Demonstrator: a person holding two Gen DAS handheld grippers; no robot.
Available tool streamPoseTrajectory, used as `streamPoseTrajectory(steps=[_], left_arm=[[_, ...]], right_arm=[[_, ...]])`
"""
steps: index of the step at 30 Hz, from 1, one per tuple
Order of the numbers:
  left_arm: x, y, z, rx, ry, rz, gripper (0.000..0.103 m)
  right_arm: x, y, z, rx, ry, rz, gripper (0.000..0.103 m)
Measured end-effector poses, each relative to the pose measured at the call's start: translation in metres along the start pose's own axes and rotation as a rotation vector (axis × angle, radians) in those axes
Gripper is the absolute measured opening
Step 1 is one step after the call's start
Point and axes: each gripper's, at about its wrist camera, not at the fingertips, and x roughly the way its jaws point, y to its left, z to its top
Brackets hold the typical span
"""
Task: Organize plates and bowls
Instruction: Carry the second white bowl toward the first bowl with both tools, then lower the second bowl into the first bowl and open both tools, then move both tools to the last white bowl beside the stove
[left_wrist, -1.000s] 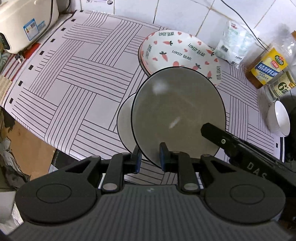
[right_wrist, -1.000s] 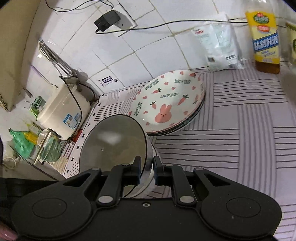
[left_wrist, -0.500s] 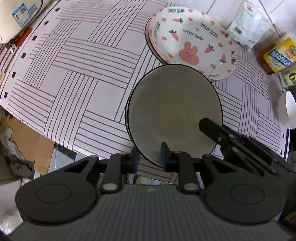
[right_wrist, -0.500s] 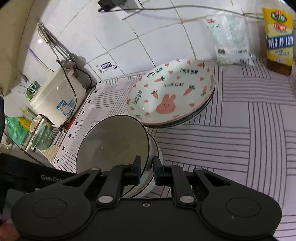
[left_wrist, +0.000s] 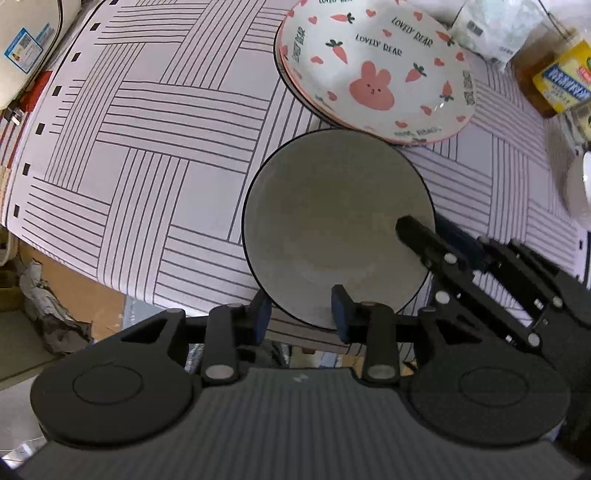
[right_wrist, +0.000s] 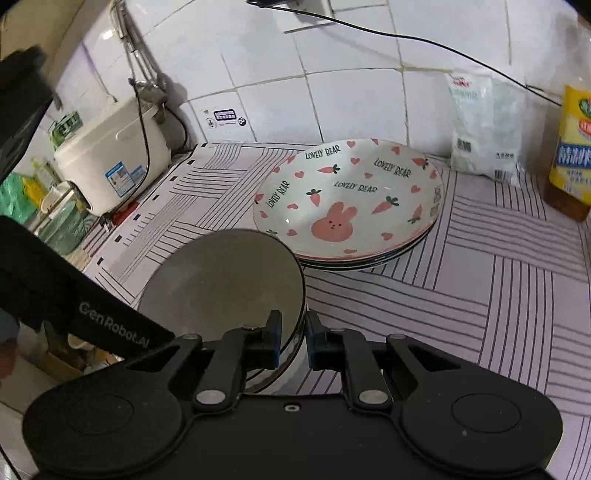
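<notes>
While the left tongs are opening off the grey bowl nested near the bench edge, the right tongs are clamping its rim, needing release next.

White glossy tiled wall with grey grout behind the counter, which wears a pale mat of black line blocks; brown floor below.

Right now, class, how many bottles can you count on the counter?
2. A yellow-labelled bottle stands at the far right by the wall, and a second bottle, mostly cut off, sits just beside it. More may lie outside the view.
</notes>
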Motion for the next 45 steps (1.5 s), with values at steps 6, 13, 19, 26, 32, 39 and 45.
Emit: streamPoseTrajectory(steps=[6, 13, 19, 26, 32, 39, 45], left_arm=[[0.0, -0.004, -0.002, 0.008, -0.01, 0.041, 0.039], [-0.031, -0.022, -0.005, 0.076, -0.115, 0.138, 0.05], [-0.059, -0.051, -0.009, 0.125, -0.186, 0.113, 0.052], [-0.091, -0.102, -0.013, 0.21, -0.305, 0.037, 0.052], [-0.097, -0.153, -0.014, 0.33, -0.366, -0.04, 0.052], [-0.082, -0.216, -0.01, 0.475, -0.4, -0.138, 0.059], [-0.059, -0.266, 0.004, 0.563, -0.403, -0.203, 0.063]], right_arm=[[0.0, 0.002, 0.0, -0.027, -0.017, 0.0, 0.013], [-0.022, -0.012, 0.001, 0.025, -0.062, 0.064, 0.017], [-0.07, -0.036, -0.004, -0.018, -0.084, 0.053, 0.042], [-0.135, -0.08, -0.024, 0.032, -0.165, -0.067, 0.045], [-0.17, -0.114, -0.044, 0.077, -0.228, -0.169, 0.054], [-0.178, -0.144, -0.063, 0.046, -0.272, -0.313, 0.071], [-0.155, -0.174, -0.071, 0.076, -0.256, -0.435, 0.074]])
